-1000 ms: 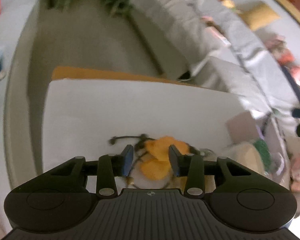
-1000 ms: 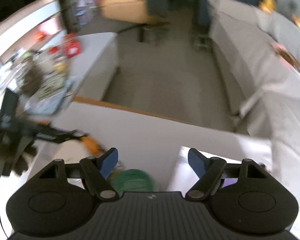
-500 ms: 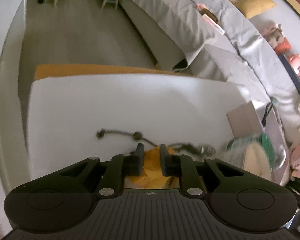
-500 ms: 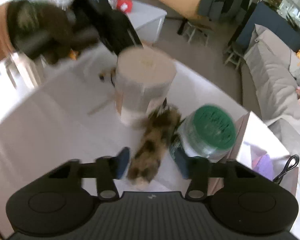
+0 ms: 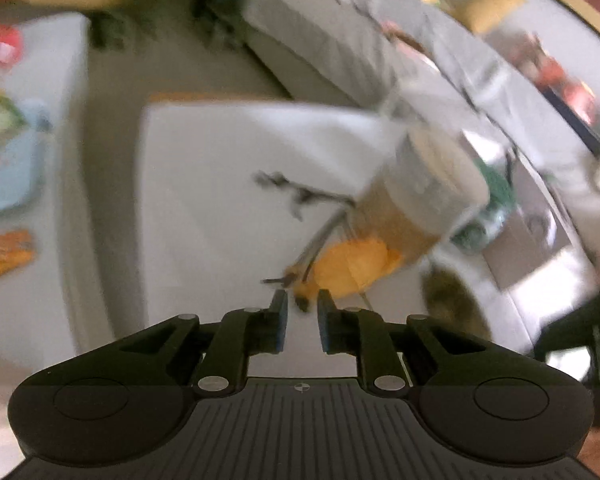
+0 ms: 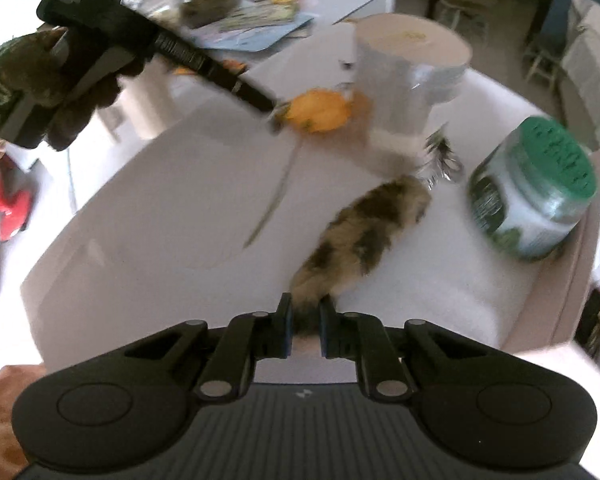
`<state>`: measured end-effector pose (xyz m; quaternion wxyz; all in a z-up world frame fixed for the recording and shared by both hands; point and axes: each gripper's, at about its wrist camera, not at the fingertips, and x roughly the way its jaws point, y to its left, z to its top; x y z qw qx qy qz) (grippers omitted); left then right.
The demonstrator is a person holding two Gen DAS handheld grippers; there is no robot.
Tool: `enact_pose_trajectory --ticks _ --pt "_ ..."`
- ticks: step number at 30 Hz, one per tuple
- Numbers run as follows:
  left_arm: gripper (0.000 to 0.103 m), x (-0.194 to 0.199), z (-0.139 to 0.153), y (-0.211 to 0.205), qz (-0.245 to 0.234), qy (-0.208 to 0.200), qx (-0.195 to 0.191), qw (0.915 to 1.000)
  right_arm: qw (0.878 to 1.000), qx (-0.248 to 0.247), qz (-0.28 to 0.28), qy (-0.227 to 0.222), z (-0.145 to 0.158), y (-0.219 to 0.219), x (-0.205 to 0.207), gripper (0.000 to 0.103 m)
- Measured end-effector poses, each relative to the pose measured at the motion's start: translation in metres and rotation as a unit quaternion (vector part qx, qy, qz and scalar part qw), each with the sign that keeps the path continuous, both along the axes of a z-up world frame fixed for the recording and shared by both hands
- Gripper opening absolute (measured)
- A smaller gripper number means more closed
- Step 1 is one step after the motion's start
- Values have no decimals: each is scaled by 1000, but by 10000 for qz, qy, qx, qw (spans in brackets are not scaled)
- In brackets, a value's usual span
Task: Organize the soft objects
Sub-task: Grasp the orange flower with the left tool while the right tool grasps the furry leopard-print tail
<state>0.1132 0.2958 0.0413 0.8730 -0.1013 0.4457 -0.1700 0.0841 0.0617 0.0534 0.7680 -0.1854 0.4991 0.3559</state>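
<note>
Counting from left to right in the right wrist view, I find on the white rectangular table top (image 6: 148,248) one orange soft toy with thin strings (image 6: 320,111), one tall grey-white cylinder container (image 6: 408,76), one brown and tan mottled furry tail toy (image 6: 364,232) and one clear plastic jar with a green lid (image 6: 536,196).

At the far left of that view a hand in a dark glove (image 6: 60,92) holds the left gripper (image 6: 274,114). Its tip is at the orange soft toy, which is just beside the cylinder container. In the left wrist view the left gripper (image 5: 302,312) has its two jaws drawn close together, and a small dark and orange end of the orange soft toy (image 5: 352,268) is between them, so it grips this toy by its end. This view is blurred; the cylinder container (image 5: 428,196) is tilted here and touches the toy. One thin dark cord with knots (image 5: 296,194) lies on the table top (image 5: 204,184) behind.

The right gripper (image 6: 304,324) is low in the middle. Its jaws are closing, and the near end of the furry tail toy is between them, with the pads pressing on the fur. The tail toy stretches away over the table towards the cylinder container. A small bunch of dark feathers (image 6: 440,152) lies at its far end.

The green-lid jar stands at the right, near the table edge, apart from the tail toy.
</note>
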Motion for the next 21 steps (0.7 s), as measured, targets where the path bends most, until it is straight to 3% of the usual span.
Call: enact_pose_trajectory --ticks 2,5,7,9,12,14,20,21 --pt "18 -19 14 -3 210 -376 115 9990 10000 -2 46 3 -1 -3 -6 12" --pt "19 -32 20 -23 262 -508 -30 9984 9998 -33 -9 -176 1 -11 -10 14" --pt "21 -38 16 -39 471 -592 42 9971 9994 -43 -128 -307 0 -20 -13 25" --pt "21 -41 10 -56 648 -774 307 9944 9988 -21 -303 -391 4 -28 -13 46" --pt "21 -46 6 -79 893 -1092 626 9880 9967 90 -409 -699 14 -41 -17 56" --pt "21 -42 1 -92 947 -1097 824 9860 9953 161 -457 -839 18 -52 -20 61" --pt "25 -23 -15 -106 1271 -915 1404 9776 9916 370 -828 -917 12 -74 -14 61" --pt "32 -20 -17 -104 1300 -852 1409 9777 9910 398 -829 -970 10 -73 -14 61"
